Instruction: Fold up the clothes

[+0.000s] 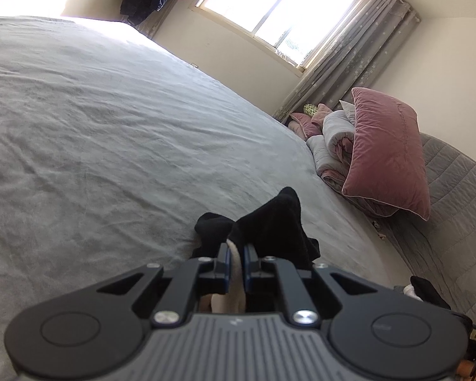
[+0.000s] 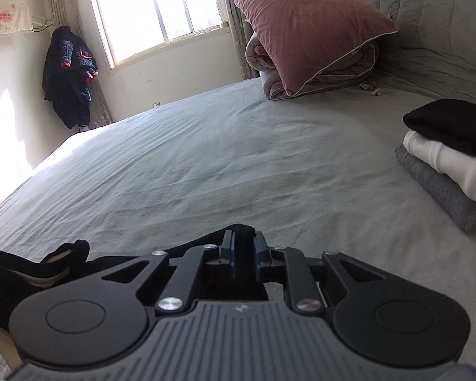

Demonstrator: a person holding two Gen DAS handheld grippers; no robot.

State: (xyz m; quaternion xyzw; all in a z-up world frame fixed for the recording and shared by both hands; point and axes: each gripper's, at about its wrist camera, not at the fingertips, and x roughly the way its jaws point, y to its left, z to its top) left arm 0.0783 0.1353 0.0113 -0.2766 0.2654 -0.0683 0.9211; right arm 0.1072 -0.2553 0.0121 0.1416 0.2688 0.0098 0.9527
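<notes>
A black garment with a cream lining (image 1: 269, 222) is pinched in my left gripper (image 1: 236, 250), which is shut on its edge just above the grey bed sheet (image 1: 95, 127). The same black garment (image 2: 41, 263) shows in the right wrist view, draped to the left below my right gripper (image 2: 243, 238), which is shut on another edge of it. Most of the garment is hidden under both grippers.
A stack of folded clothes, black on white on grey (image 2: 444, 162), lies on the bed at the right. A pink pillow (image 2: 311, 22) rests on a rolled quilt (image 2: 339, 73) by the padded headboard (image 2: 428, 16). A dark jacket (image 2: 69, 73) hangs in the corner by the window.
</notes>
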